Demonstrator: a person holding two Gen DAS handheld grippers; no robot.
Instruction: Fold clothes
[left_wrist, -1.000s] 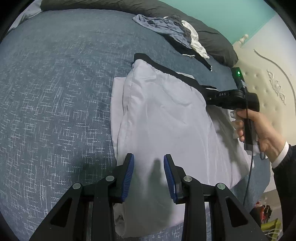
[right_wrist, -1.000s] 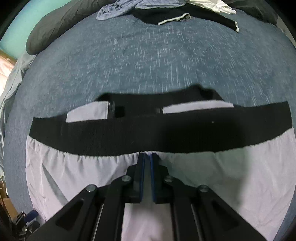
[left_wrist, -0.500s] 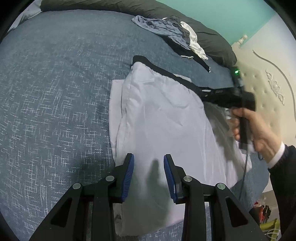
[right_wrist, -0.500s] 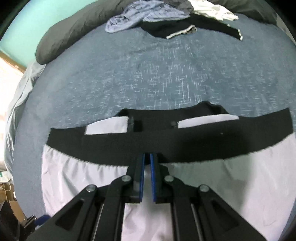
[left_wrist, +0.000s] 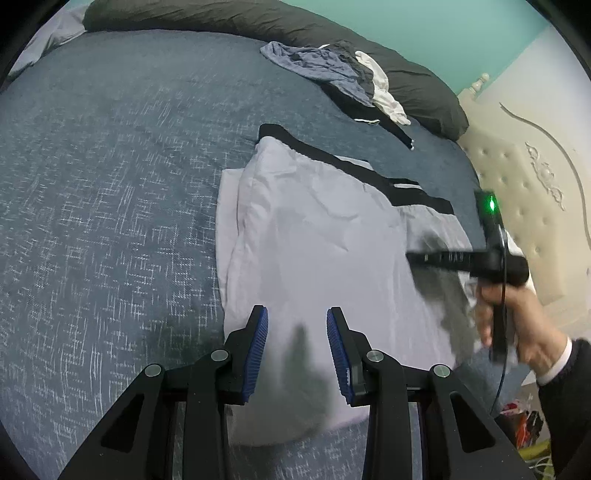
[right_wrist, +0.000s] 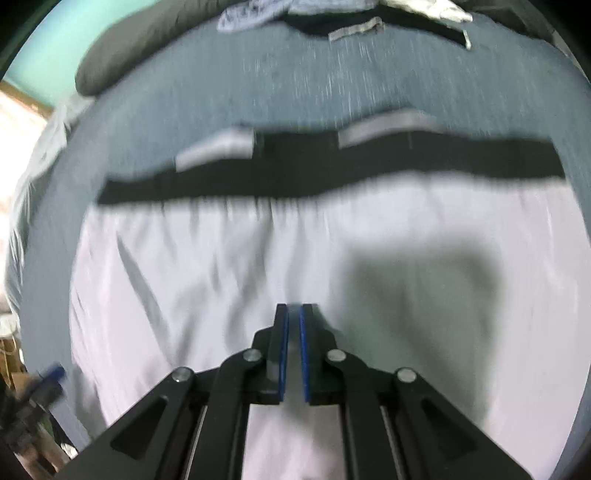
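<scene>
**Pale shorts spread on the bed, both tongs empty above them**

A pair of pale lavender shorts (left_wrist: 314, 243) with a black waistband (right_wrist: 332, 173) is laid flat on a dark blue bedspread (left_wrist: 110, 184). In the left wrist view the garment fills the centre and runs from 12 o'clock, where the waistband lies, down to 6 o'clock; a narrower fabric layer shows along its 9 o'clock edge.

The left tongs (left_wrist: 297, 354) are seen at 6 o'clock of that view, poised over the lower part of the shorts. The blue pads are set apart, and only the cloth below and a shadow are seen in the gap.

The right tongs (right_wrist: 294, 350) are seen over the middle of the shorts in the blurred right wrist view, with the waistband at 12 o'clock. The blue pads are drawn together with only a thin slit left, and no fabric is clamped. In the left wrist view the same tool is held by a hand (left_wrist: 517, 317) at 3 o'clock, a green light (left_wrist: 491, 204) lit on it.

A heap of other clothes (left_wrist: 332, 70) lies at 1 o'clock near a dark pillow (left_wrist: 221, 14), well apart from the shorts.
</scene>
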